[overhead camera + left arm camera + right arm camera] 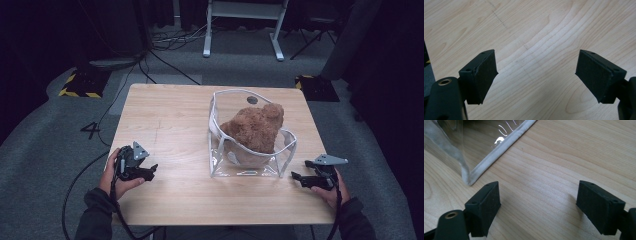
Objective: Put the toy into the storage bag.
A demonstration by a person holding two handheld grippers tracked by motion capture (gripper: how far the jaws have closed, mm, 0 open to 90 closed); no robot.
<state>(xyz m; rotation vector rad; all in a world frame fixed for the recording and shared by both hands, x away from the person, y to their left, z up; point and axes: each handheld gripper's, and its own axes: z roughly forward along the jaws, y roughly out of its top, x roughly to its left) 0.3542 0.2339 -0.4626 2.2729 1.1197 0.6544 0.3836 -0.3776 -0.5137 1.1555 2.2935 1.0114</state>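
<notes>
A clear plastic pouch point(280, 152) with white trim stands open on the wooden table point(170, 120), right of centre. A brown fuzzy plush toy point(255, 127) sits inside it and sticks out of the top. My left gripper point(151, 171) rests near the table's front left, held by a hand, jaws wide apart over bare wood point(536, 72). Beside the pouch's right front corner, my right gripper point(296, 178) is open too. The pouch's white-trimmed corner point(471, 176) lies just beyond its left jaw in the right gripper view.
The table stands on grey carpet. Cables point(165, 42) run across the floor behind it, near a white desk frame point(245, 25). Yellow-black striped bases point(80, 85) sit at the far left and far right. Bare wood spans the table's left half.
</notes>
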